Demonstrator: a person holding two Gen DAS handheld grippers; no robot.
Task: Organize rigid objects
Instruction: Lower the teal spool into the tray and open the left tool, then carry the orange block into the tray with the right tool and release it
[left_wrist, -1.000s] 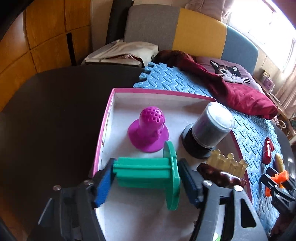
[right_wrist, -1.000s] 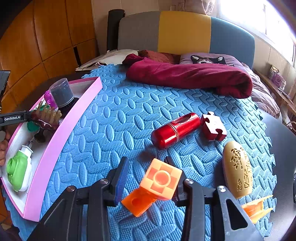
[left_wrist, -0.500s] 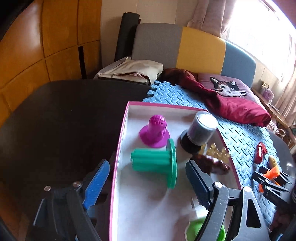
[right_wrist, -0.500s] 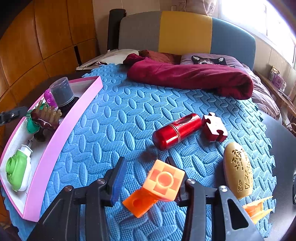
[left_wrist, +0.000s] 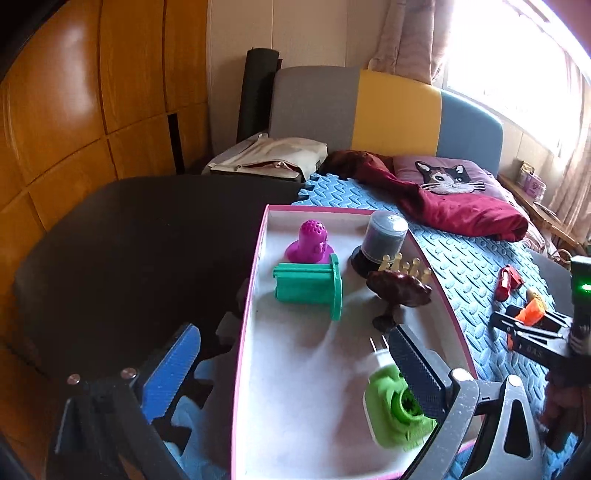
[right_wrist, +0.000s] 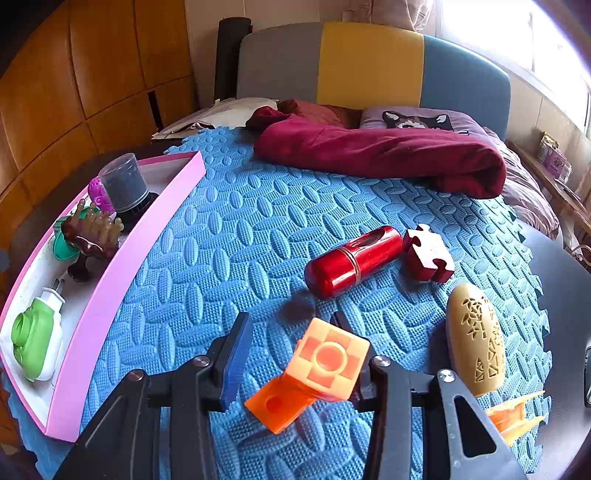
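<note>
Left gripper (left_wrist: 291, 363) spread empty above the pink tray (left_wrist: 248, 314); right gripper (right_wrist: 295, 354), fingers apart, straddles the orange block (right_wrist: 314, 373). Next, seemingly: clamp, carry trayward.

Glossy red metal-looking capsule (right_wrist: 354, 261) on the blue foam mat (right_wrist: 229, 236) (embossed, rough); matt orange plastic block (right_wrist: 314, 373); smooth pink tray (right_wrist: 122, 266) rim.
</note>
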